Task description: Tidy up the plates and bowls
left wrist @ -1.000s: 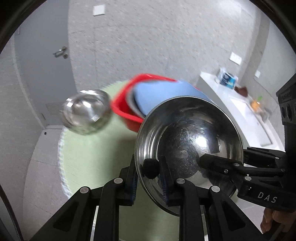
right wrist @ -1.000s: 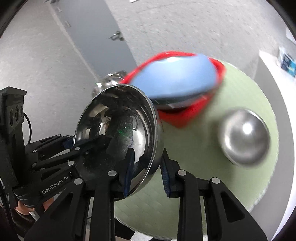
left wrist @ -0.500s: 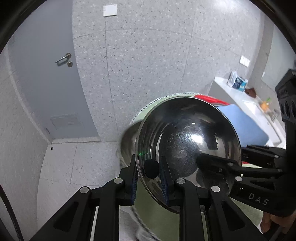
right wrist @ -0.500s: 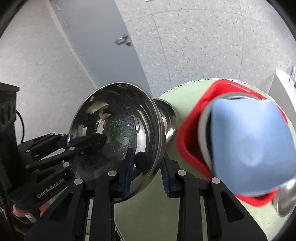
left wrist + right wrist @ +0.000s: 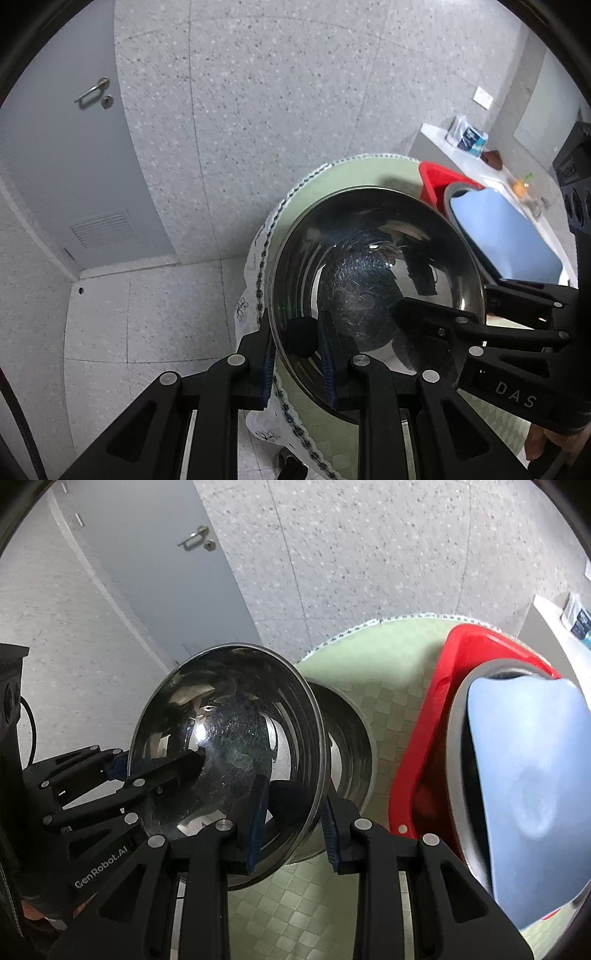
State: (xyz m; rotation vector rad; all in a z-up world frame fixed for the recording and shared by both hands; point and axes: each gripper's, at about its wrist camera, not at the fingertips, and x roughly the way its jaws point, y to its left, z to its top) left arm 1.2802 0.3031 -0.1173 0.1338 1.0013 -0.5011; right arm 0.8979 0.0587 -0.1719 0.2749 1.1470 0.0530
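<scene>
Both grippers are clamping opposite rim edges of one scratched, mirror-polished round steel bowl [image 5: 373,291], the left gripper [image 5: 297,363] and right gripper [image 5: 291,821], above the green checked tablecloth [image 5: 399,686]. A second steel bowl [image 5: 351,753] behind is mostly hidden. A blue plate [image 5: 532,797], possibly plastic, is sitting in the red basin [image 5: 417,775]. "GenRobot.AI" and "DAS" are showing.
</scene>
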